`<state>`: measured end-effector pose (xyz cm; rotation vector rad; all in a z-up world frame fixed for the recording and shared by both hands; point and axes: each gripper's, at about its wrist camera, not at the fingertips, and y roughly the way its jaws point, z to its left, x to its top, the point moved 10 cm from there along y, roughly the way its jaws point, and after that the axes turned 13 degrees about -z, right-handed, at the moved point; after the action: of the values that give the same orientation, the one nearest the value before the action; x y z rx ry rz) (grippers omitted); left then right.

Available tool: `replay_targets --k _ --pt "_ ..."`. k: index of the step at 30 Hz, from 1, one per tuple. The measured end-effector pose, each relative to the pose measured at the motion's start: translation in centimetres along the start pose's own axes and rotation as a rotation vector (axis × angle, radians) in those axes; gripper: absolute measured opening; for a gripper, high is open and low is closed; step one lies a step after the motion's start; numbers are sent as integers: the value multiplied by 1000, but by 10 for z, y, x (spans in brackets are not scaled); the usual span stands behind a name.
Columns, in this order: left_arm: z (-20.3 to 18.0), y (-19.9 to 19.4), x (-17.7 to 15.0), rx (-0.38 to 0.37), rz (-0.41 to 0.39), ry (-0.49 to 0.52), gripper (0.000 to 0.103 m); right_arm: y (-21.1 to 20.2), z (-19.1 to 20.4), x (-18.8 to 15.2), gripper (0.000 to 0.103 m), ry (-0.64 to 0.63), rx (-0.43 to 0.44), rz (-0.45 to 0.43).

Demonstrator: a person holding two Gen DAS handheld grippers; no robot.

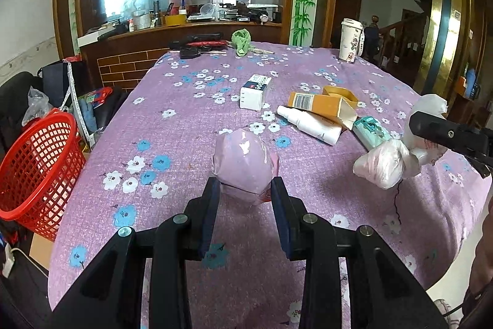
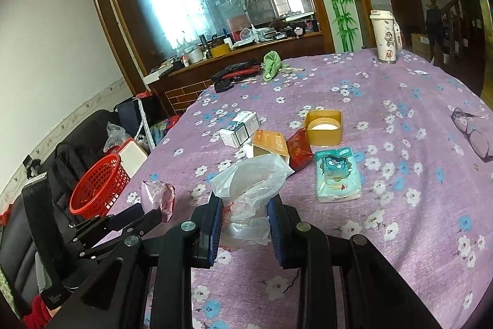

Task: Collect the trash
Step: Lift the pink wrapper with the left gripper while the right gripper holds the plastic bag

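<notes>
Both grippers are loaded: the left gripper point(image 1: 245, 190) has its jaws closed partway onto a crumpled pink wrapper point(image 1: 243, 164), and the right gripper point(image 2: 245, 211) pinches a clear plastic bag point(image 2: 249, 184) between its blue pads, the jaws narrowed about as far as the crumpled film allows. Each piece of trash seems lifted just off the purple floral tablecloth point(image 1: 185, 128), though I cannot tell for sure whether either one touches it. The pick-up looks done, so the step in hand is carrying the trash to the red basket point(image 1: 40, 162), which stands off the table's edge at about 9 o'clock in the left wrist view. The next move calls for swinging each gripper out over that rim and letting go only once the load is above the opening; the light bag may cling to the pads or drift. More items lie ahead at about 1 o'clock: a white box point(image 1: 255, 91), an orange carton point(image 1: 320, 105), a white spray bottle point(image 1: 309, 124) and a tissue pack point(image 2: 337, 174). Nothing appears to block the way to the basket.
</notes>
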<state>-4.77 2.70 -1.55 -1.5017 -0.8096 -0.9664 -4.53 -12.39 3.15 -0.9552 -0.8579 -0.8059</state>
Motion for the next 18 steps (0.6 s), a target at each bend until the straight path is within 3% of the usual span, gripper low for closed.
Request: replay_targets --k 18 --pt "5 -9 1 22 -4 -4 33 -2 7 -4 29 -17 -1 8"
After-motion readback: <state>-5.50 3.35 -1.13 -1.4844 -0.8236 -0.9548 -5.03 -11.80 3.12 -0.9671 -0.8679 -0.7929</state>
